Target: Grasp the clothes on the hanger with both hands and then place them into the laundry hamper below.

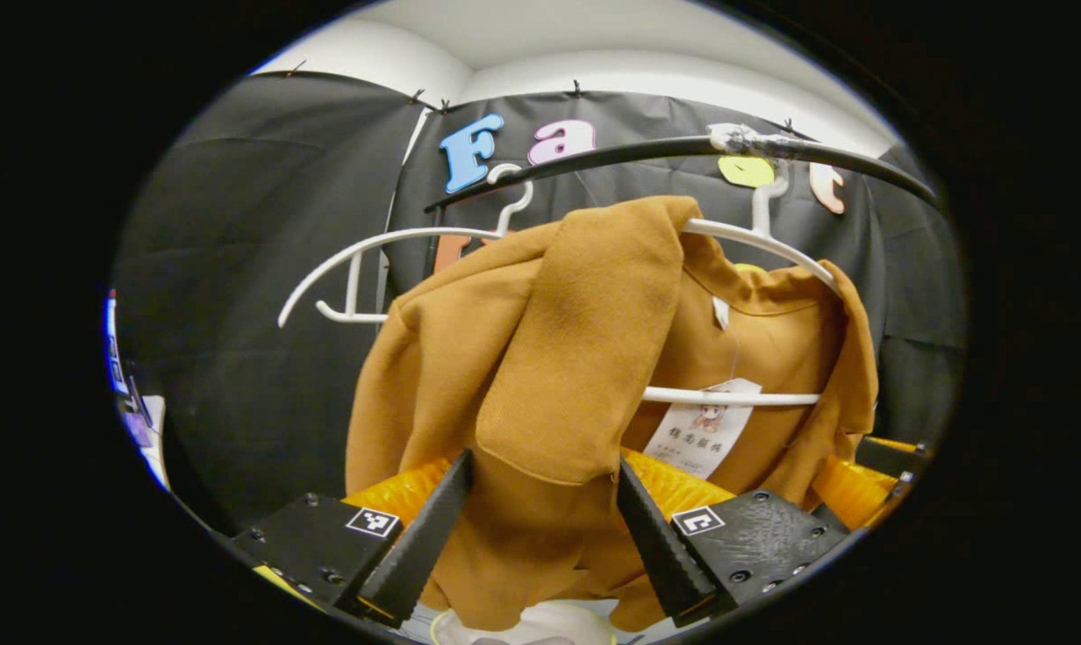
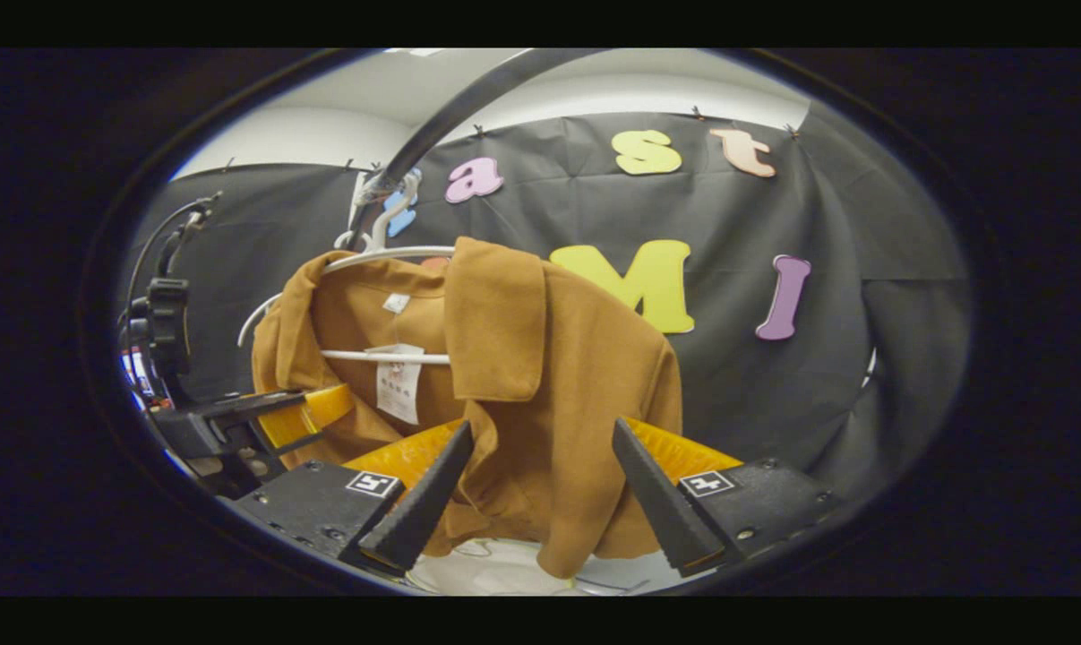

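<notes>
We see a plain mustard-brown shirt (image 1: 585, 340) on a white hanger (image 1: 737, 394). Our grippers' fingers (image 1: 415, 546) are ridged black, their bodies orange

Mustard-brown shirt (image 1: 540, 358) draped on white hanger (image 1: 755, 235), paper tag showing; hamper rim unclear below.

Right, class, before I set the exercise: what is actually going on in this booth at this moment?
A person holds a two-finger gripper in each hand, both aimed at a brown garment draped on a white hanger from a black rail. The left gripper and the right gripper are open, fingers either side of hanging cloth, not yet pinching it. A second white hanger hangs bare. Something white shows below the garment; whether it is the hamper is unclear.
</notes>
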Demonstrator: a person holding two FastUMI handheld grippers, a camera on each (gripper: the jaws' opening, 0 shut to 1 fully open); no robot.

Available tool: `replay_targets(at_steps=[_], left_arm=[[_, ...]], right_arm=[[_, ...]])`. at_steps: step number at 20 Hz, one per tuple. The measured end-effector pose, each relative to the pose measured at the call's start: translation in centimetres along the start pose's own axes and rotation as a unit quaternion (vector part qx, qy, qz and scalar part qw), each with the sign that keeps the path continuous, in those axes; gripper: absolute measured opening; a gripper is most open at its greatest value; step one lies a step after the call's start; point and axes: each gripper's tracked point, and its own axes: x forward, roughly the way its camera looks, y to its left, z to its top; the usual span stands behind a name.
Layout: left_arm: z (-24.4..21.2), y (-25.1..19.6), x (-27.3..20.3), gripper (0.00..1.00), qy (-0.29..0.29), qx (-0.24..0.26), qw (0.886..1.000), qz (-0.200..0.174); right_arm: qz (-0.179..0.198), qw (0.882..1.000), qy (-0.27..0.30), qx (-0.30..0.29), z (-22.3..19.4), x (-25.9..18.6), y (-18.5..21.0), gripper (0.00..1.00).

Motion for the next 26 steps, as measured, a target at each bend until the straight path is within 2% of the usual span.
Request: replay_targets(at_steps=[1, 2, 3, 4, 5, 6, 7, 9, 10, 12, 13, 14, 15, 16, 18, 19, 20, 22, 25, 26], left_arm=[[0.0, 0.3, -0.1, 0.99, 0.000, 0.006, 1.000, 0.003], [0.2, 0.5, 0.0, 0.95, -0.002, 0.010, 1.000, 0.002], [0.3, 0.8, 0.0, 0.99, -0.005, 0.014, 1.000, 0.005], [0.4, 1.3, -0.1, 0.91, -0.007, 0.018, 1.000, 0.010], [0.5, 1.5, -0.1, 0.92, -0.007, 0.021, 1.000, 0.013], [0.5, 1.5, -0.1, 0.84, -0.009, 0.024, 1.000, 0.013], [0.5, 1.4, -0.1, 0.72, -0.008, 0.027, 1.000, 0.013], [0.2, 1.2, 0.1, 0.63, -0.009, 0.032, 0.999, 0.007], [0.0, 1.3, 0.2, 0.59, -0.008, 0.036, 0.999, 0.003], [-0.8, 1.2, 0.2, 0.41, 0.001, 0.036, 0.999, -0.010], [-0.9, 0.9, 0.0, 0.40, 0.002, 0.037, 0.999, -0.021], [-1.1, 2.0, 0.6, 0.31, 0.002, 0.041, 0.999, -0.001], [-1.5, 2.4, 0.7, 0.23, 0.000, 0.040, 0.999, 0.000], [-1.4, 2.2, 0.4, 0.14, 0.003, 0.037, 0.999, -0.010], [-1.6, 1.5, 0.6, 0.09, 0.006, 0.035, 0.999, -0.041], [-1.6, 1.8, 0.3, 0.07, 0.009, 0.029, 0.999, -0.034], [-1.7, 1.7, 0.6, 0.00, 0.011, 0.026, 0.999, -0.042], [-1.6, 1.9, 0.6, 0.00, 0.013, 0.030, 0.998, -0.050], [-1.1, 2.9, 0.2, 0.00, 0.011, 0.027, 0.998, -0.055], [-0.8, 3.2, -0.1, 0.00, 0.008, 0.023, 0.998, -0.056]], right_arm=[[-0.001, 1.000, -0.005, -0.003, 0.1, 0.4, 0.4, 0.97], [0.001, 1.000, -0.003, -0.002, 0.1, 0.9, 0.9, 0.99], [0.006, 1.000, -0.003, 0.002, 0.0, 1.5, 1.5, 0.99], [0.012, 1.000, -0.005, 0.007, 0.1, 1.9, 2.0, 1.00], [0.010, 1.000, -0.009, 0.008, 0.3, 2.4, 2.2, 1.00], [0.006, 1.000, -0.009, 0.007, 0.3, 2.8, 2.0, 0.96], [0.010, 1.000, -0.013, 0.009, 0.4, 3.1, 2.3, 0.93], [0.010, 1.000, -0.014, 0.008, 0.2, 3.8, 2.0, 0.77], [0.006, 1.000, -0.017, 0.007, 0.2, 4.0, 1.5, 0.64], [-0.004, 1.000, -0.017, 0.015, 0.1, 4.5, 0.1, 0.37], [-0.002, 1.000, -0.012, 0.020, -0.3, 4.8, -0.2, 0.24], [0.005, 1.000, -0.002, 0.023, -0.8, 5.0, -0.4, 0.17], [0.017, 0.999, 0.002, 0.029, -1.0, 5.1, -0.1, 0.10], [0.033, 0.999, 0.006, 0.033, -1.2, 5.2, 0.0, 0.06], [0.061, 0.997, 0.015, 0.049, -1.4, 5.3, 0.0, 0.05], [0.071, 0.995, 0.025, 0.057, -1.6, 5.5, -0.1, 0.05], [0.088, 0.994, 0.029, 0.064, -1.8, 5.2, -0.1, 0.04], [0.121, 0.988, 0.033, 0.086, -1.6, 5.0, -0.2, 0.04], [0.189, 0.969, 0.028, 0.157, -0.7, 4.0, -0.5, 0.04], [0.213, 0.959, 0.018, 0.188, 0.2, 3.4, -0.6, 0.04]])
